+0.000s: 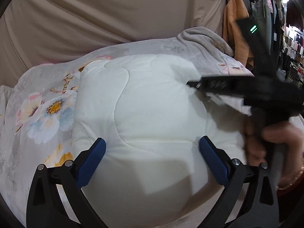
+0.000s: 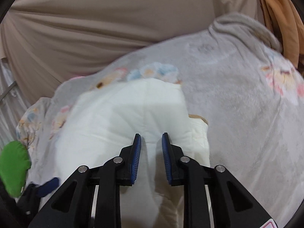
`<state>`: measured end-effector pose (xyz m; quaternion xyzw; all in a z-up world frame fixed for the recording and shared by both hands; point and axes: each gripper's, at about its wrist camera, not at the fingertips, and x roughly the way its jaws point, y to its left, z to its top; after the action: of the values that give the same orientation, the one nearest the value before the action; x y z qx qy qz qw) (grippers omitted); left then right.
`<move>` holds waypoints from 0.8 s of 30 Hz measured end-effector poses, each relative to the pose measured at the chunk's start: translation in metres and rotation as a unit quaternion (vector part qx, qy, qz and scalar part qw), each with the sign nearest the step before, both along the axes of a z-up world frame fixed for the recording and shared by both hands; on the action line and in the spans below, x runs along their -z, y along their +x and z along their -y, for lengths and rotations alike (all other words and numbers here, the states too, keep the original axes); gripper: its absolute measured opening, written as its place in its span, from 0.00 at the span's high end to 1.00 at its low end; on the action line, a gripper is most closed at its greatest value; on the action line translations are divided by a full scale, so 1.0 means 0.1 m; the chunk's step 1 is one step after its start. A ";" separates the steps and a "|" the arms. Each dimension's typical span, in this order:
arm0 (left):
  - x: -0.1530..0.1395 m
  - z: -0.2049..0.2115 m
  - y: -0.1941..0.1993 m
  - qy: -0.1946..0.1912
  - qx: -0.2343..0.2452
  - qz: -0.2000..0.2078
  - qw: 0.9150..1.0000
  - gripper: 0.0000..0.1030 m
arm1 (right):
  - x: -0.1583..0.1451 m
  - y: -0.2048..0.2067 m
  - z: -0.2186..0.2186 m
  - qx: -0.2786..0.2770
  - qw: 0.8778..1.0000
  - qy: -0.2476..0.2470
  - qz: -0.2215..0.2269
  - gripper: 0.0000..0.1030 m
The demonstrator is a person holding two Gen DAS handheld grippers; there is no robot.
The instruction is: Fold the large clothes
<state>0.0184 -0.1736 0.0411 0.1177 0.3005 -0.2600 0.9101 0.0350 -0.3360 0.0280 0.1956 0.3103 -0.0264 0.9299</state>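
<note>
White quilted garment (image 1: 152,104), partly folded, lying on a grey floral blanket (image 1: 38,114) with a beige draped cloth (image 1: 95,19) behind. Left gripper (image 1: 152,155): jaws wide, straddling the garment's near part, pads not pressing it. Right gripper (image 2: 151,152): jaws narrow, a ridge of the white fabric between them; whether the pads pinch it cannot be told. Hanging clothes (image 1: 266,9) at far right.
</note>
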 end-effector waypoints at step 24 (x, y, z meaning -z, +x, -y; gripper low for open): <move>-0.19 -0.13 1.37 -0.071 -0.071 -0.106 0.989 0.04 | -0.18 0.76 0.00 -0.005 0.999 -0.009 -0.042 0.75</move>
<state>0.1557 -0.1602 0.0601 0.0024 0.3838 -0.2261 0.8953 0.1108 -0.3356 0.0456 0.1846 0.3500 -0.0323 0.9178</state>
